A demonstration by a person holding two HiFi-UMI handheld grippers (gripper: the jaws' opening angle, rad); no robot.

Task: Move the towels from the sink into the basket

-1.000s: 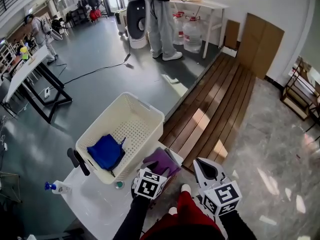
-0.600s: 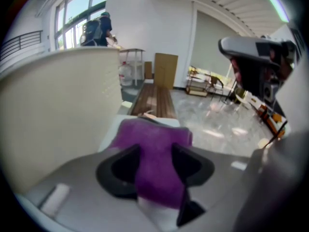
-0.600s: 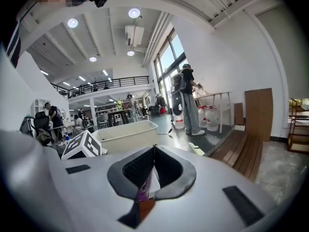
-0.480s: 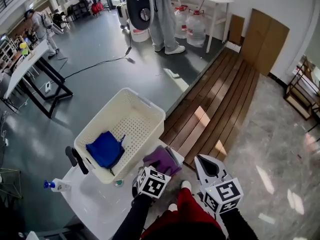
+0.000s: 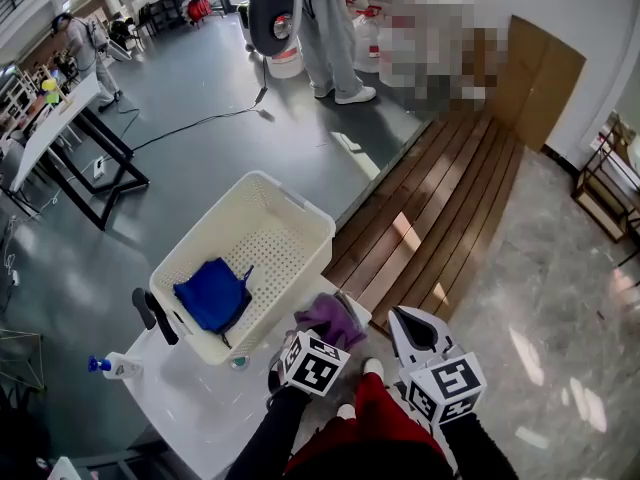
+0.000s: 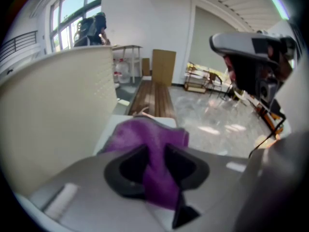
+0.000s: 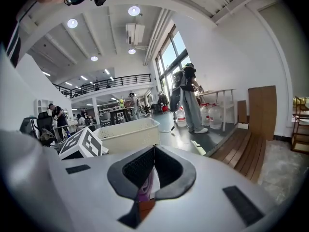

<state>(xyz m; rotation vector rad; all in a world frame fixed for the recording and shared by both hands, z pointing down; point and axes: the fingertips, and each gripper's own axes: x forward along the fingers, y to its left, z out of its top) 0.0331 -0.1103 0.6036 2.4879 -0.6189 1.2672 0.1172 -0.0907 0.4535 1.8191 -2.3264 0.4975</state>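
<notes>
Purple towel lies bunched on the near right corner of the white sink in the head view, just off the 4 o'clock corner of the cream basket. A blue towel sits inside the basket, in its 7 o'clock corner. The left gripper reaches in from 6 o'clock, its tips at the purple towel's near edge and its marker cube facing up. The right gripper hangs at 3 o'clock of that towel, off the sink's edge and apart from the cloth. A black tap stands at 9 o'clock of the basket, with a spray bottle at 8 o'clock beyond it. A person stands on the grey floor at 12 o'clock.

In the left gripper view the jaws have just been closing, and they pinch a fold of the purple towel between their dark pads. Cloth fills the narrow gap and hangs down behind it. The rest of the towel rests on the sink's rim at 12 o'clock of the jaws. The basket's wall fills 9 to 11 o'clock, and the right gripper shows at 2 o'clock.

In the right gripper view the jaws meet at their tips and hold nothing. A sliver of the purple towel shows through the opening behind the tips, at 6 o'clock. The basket stands at 11 o'clock and the left gripper's cube at 9 o'clock.
</notes>
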